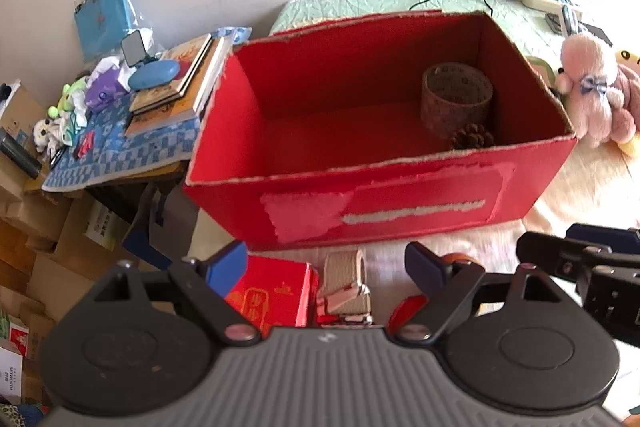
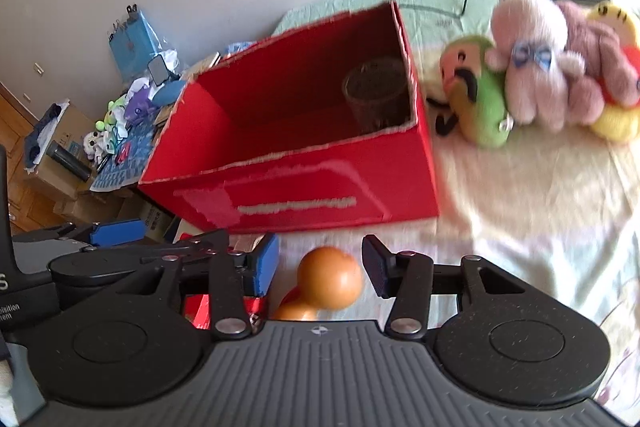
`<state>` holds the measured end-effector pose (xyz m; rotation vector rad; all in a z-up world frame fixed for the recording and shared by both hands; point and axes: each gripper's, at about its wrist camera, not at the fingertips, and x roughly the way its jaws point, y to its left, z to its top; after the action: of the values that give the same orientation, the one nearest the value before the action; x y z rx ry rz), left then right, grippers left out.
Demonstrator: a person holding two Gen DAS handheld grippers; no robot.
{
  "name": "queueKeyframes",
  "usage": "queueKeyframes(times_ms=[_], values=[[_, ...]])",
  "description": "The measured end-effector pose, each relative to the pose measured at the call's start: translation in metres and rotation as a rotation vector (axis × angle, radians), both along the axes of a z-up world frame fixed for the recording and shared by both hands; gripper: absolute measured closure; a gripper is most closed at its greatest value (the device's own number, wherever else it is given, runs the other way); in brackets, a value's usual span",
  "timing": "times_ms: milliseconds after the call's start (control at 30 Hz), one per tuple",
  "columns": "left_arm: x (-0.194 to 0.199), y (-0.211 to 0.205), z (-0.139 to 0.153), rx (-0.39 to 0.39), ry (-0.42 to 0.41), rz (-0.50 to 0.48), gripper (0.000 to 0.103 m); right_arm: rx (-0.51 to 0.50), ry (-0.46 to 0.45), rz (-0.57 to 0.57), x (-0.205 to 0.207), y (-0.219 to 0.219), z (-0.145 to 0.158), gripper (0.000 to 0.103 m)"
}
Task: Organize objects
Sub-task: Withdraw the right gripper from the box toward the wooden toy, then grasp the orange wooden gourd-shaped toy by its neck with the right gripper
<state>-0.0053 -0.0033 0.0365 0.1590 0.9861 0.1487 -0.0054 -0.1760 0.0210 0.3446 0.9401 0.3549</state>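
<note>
One red box point(image 1: 384, 195) holding one tape roll point(image 1: 456, 99) and one pine cone point(image 1: 472, 137); perhaps four plush toys point(image 2: 532, 67), blurred together; two grippers.

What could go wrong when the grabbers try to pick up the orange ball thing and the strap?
1. The orange gourd-shaped toy is round and smooth, and the right gripper stands open around it, so it might slip or roll away.
2. The two grippers are very close; the left gripper over the beige strap could bump the other.
3. The red box has a tall wall right ahead, so a carried item might knock it.
</note>
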Motion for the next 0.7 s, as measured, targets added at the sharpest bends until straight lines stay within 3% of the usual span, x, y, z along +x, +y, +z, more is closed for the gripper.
queueKeyframes(times_ms=[333,467,700], values=[[-0.001,0.006,-0.017,-0.016,0.046,-0.001,0.016,0.023,0.099,0.000,0.002,0.002,-0.016,0.054],[0.001,0.007,-0.023,-0.017,0.069,-0.002,0.016,0.059,0.165,-0.016,0.006,-0.001,-0.028,0.063],[0.004,0.010,-0.035,-0.022,0.106,-0.003,0.016,0.081,0.217,-0.017,0.010,-0.002,-0.039,0.064]])
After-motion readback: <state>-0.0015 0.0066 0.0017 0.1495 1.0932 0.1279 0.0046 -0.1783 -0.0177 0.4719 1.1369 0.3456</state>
